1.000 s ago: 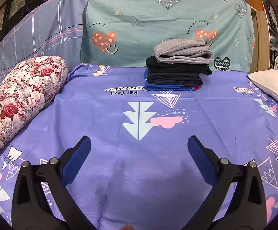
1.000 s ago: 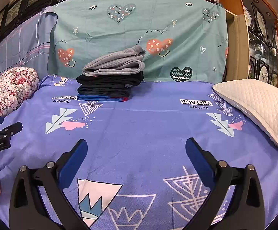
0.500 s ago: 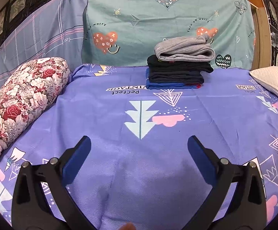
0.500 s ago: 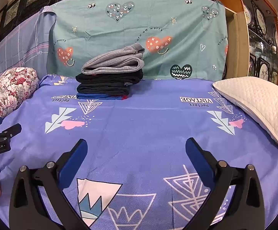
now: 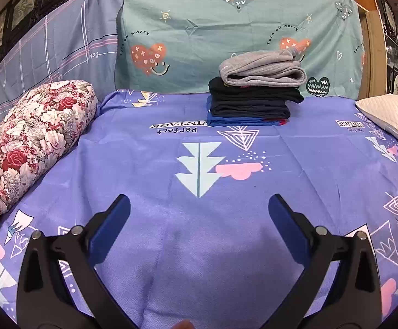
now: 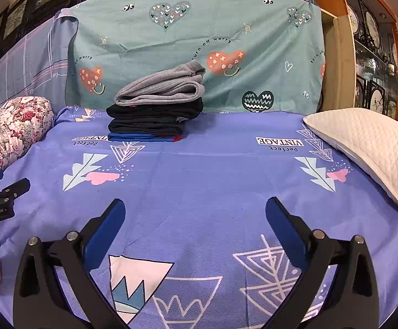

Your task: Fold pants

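A stack of folded pants stands at the back of the bed against the teal sheet: grey pants [image 5: 262,68] on top, black ones and a blue pair [image 5: 242,122] below. It also shows in the right wrist view [image 6: 158,101]. My left gripper [image 5: 199,211] is open and empty above the purple bedsheet [image 5: 199,246], well short of the stack. My right gripper [image 6: 195,213] is open and empty, also over bare sheet. The left gripper's side shows at the left edge of the right wrist view [image 6: 4,194].
A floral bolster [image 5: 26,142] lies along the left side of the bed. A white quilted pillow [image 6: 369,148] lies on the right. A teal heart-print sheet [image 5: 226,27] covers the headboard behind the stack. Wooden shelving [image 6: 374,54] stands at far right.
Both views have shifted very slightly; the stack sits a touch higher in frame. Both grippers stay open and empty.
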